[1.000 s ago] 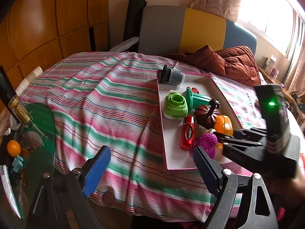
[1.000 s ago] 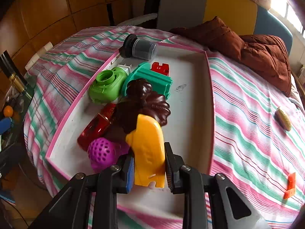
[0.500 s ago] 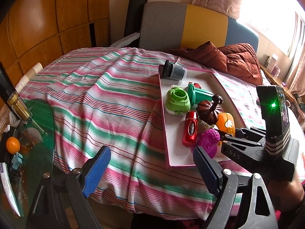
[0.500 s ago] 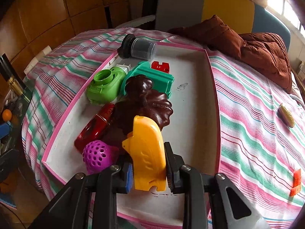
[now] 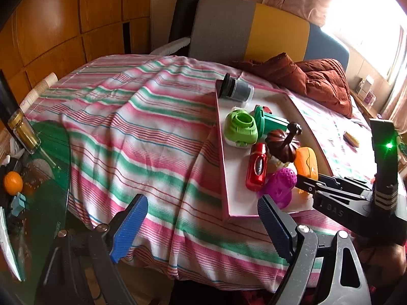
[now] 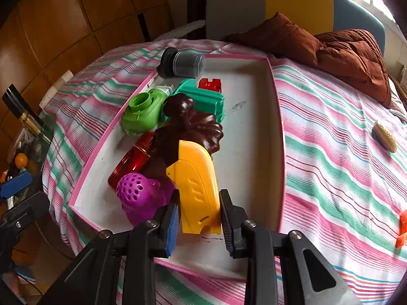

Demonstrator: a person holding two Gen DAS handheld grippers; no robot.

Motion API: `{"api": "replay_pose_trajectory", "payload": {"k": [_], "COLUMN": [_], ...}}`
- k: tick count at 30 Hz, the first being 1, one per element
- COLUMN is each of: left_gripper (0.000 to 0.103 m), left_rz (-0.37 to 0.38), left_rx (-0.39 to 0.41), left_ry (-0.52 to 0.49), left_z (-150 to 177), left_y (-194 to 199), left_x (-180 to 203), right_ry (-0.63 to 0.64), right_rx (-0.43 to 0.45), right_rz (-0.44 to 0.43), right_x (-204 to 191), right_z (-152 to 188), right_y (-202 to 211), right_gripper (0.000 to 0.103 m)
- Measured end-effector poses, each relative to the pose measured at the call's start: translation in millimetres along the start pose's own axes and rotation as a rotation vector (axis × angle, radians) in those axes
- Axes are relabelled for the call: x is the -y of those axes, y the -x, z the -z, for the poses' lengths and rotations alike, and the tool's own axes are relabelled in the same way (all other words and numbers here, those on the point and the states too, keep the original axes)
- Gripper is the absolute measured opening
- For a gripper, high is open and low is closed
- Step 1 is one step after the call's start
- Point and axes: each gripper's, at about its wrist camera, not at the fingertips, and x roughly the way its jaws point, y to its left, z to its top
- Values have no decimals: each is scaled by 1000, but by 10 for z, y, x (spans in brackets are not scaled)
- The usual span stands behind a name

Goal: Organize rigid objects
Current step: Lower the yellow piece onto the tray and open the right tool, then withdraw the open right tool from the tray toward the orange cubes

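My right tool (image 6: 198, 214) straddles the yellow piece (image 6: 195, 185), a smooth moulded plastic shell with a rounded top and small slots, standing at the near end of the tray (image 6: 254, 137). The jaws are opening; the left ribbed pad looks just clear of the shell, and I cannot tell whether the right one touches it. My left tool (image 5: 201, 228) hangs wide with nothing between its blue ribbed pads, over the near edge of the striped cloth (image 5: 142, 132).

The tray is a flat white box with a thin pink rim. Crowded along its left side are a purple perforated ball (image 6: 138, 190), a glossy red bottle (image 6: 133, 156), a dark brown fluted gourd (image 6: 193, 127) leaning against the yellow piece, a lime-green cap (image 6: 142, 111), a ribbed teal block (image 6: 206, 97), a small red brick (image 6: 209, 85) and a dark ridged jar (image 6: 182, 62) lying on its side across the far corner.

The gourd hides much of the bottle. Off on the cloth, a tan oval (image 6: 385, 134) is too small to identify, and an orange piece (image 6: 402, 228) is cut off by the frame.
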Motion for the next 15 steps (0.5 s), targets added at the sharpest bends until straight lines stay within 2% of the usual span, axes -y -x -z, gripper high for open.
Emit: {"api": "replay_pose_trajectory", "payload": {"k": [8,10,13,15], "left_gripper": [89,89,89,89], "left_rz": [17,4,-14,-6], "left_rx": [-22,-8,20,31], "left_ry": [-2,-25,-52,-58], "left_z": [-10,-32,-62,-67], "left_y": [-37,-17,22,46], "left_x": [73,117,167,173], "right_ry": [-16,-5,21,-2], "right_rx": [3,-6,-6,19], "right_rz": [-11,-23,66,87], "right_x": [54,35,6,59], "right_z": [30,19,-19,-15], "right_y": [55,36,-3,43], "right_gripper": [31,40,40,39]}}
